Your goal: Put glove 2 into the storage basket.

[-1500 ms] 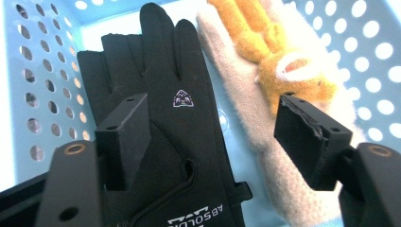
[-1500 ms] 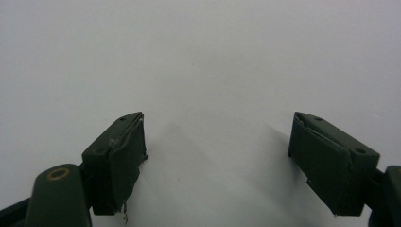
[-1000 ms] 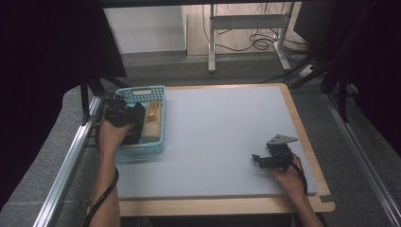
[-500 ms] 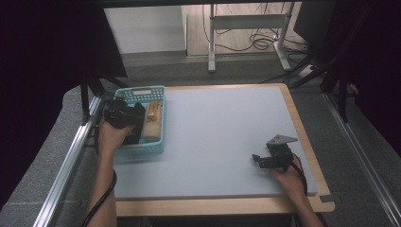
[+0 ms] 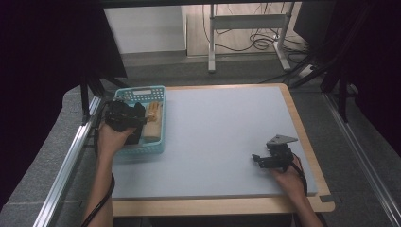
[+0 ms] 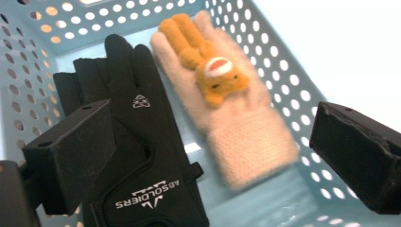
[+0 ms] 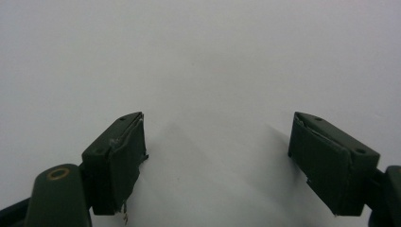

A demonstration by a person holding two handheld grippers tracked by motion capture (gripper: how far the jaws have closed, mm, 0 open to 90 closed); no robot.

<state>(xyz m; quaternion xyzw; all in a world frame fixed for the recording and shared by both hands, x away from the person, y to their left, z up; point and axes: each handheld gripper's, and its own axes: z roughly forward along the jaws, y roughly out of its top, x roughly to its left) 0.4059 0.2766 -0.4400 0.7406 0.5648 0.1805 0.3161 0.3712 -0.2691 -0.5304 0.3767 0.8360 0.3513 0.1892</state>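
High view: the left gripper hangs over a blue basket at nine o'clock, partly hiding the gloves.

Left gripper view: its jaws have just been opening, wide and empty, above a black glove beside a slightly blurred cream glove.

Right gripper view: the right gripper gapes, seemingly holding nothing, over the grey mat.

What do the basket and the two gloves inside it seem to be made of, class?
Basket: looks like moulded plastic, pale blue and smooth, with even rows of punched round holes.
Black glove: probably a smooth synthetic fabric, matt, with stitched seams and white printed lettering.
Cream glove: apparently fuzzy knit or fleece, with a soft blurred edge and an orange plush animal on its back.
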